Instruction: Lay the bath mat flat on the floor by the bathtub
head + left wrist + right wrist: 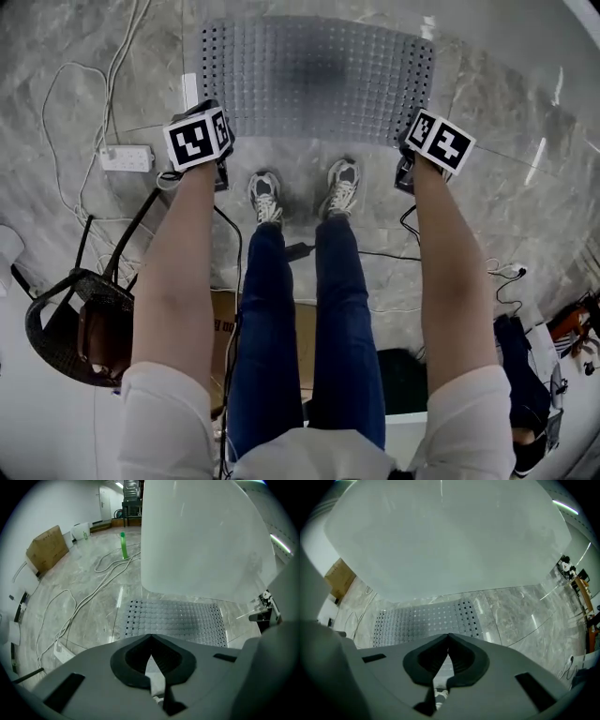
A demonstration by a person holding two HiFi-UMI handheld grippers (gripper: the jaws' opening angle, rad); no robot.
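The grey perforated bath mat lies flat on the marble floor just beyond the person's shoes. In the gripper views the mat rests against the foot of the white bathtub. My left gripper hangs above the mat's near left corner, my right gripper above its near right corner. Both are clear of the mat. The left gripper has its jaws shut with nothing between them. The right gripper is shut too and holds nothing.
A white power strip with cables lies on the floor to the left. A black chair stands at the near left, dark bags at the near right. A green bottle and a cardboard box stand farther off.
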